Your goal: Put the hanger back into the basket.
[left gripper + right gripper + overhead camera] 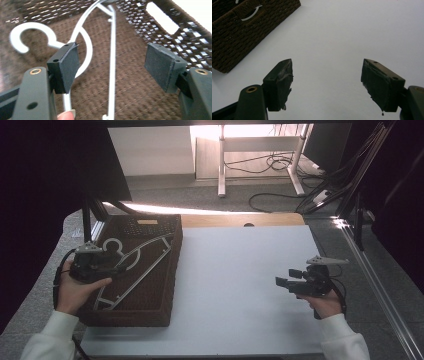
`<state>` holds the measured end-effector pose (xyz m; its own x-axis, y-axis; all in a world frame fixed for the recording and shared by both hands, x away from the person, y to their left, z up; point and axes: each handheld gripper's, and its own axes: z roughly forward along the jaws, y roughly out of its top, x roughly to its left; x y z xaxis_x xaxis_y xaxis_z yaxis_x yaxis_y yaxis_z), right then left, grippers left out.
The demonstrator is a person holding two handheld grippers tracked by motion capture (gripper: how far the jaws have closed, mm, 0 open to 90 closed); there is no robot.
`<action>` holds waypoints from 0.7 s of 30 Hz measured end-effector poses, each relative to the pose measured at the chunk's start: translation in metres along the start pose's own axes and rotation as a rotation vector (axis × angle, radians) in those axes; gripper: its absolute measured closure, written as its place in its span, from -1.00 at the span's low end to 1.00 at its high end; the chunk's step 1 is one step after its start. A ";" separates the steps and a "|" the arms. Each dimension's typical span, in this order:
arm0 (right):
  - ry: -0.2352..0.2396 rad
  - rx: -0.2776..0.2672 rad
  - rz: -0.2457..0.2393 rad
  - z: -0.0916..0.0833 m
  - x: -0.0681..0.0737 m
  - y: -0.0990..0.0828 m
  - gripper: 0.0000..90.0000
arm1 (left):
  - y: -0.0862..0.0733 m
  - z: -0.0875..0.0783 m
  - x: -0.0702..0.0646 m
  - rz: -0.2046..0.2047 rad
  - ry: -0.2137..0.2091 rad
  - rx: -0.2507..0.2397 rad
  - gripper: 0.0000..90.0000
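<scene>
white tabletop (240, 285) in my dim room; basket (165, 285) holds hanger (145, 265), hook (111, 244) at far end, lying lengthwise; both my grippers' jaws gape

A white table (240, 285) carries a brown woven basket (155, 290) at its left.

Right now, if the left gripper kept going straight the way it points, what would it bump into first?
Probably the white hanger. The left gripper is open, its fingers either side of the hanger's thin bar, with the basket floor just behind it. How near the bar is, I can't tell for sure.
</scene>
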<state>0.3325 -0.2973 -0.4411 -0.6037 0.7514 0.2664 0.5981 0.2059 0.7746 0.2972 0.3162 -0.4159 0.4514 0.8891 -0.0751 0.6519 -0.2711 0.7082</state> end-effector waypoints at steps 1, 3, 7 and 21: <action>0.001 0.002 0.000 0.001 0.000 0.000 -0.42 | 0.001 0.001 -0.003 0.001 -0.012 -0.003 -0.39; 0.000 0.004 -0.010 0.002 0.000 0.000 -0.42 | 0.002 0.004 -0.010 0.005 -0.029 -0.007 -0.39; 0.001 0.007 -0.027 0.003 0.003 -0.001 -0.43 | 0.003 0.008 -0.028 -0.002 -0.050 -0.038 -0.39; -0.021 -0.011 -0.152 0.004 0.018 -0.008 -0.59 | 0.001 0.024 -0.085 0.083 -0.215 -0.083 -0.38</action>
<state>0.3189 -0.2828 -0.4448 -0.6756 0.7251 0.1335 0.4948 0.3117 0.8112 0.2741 0.2317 -0.4262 0.6262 0.7640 -0.1555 0.5588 -0.3007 0.7729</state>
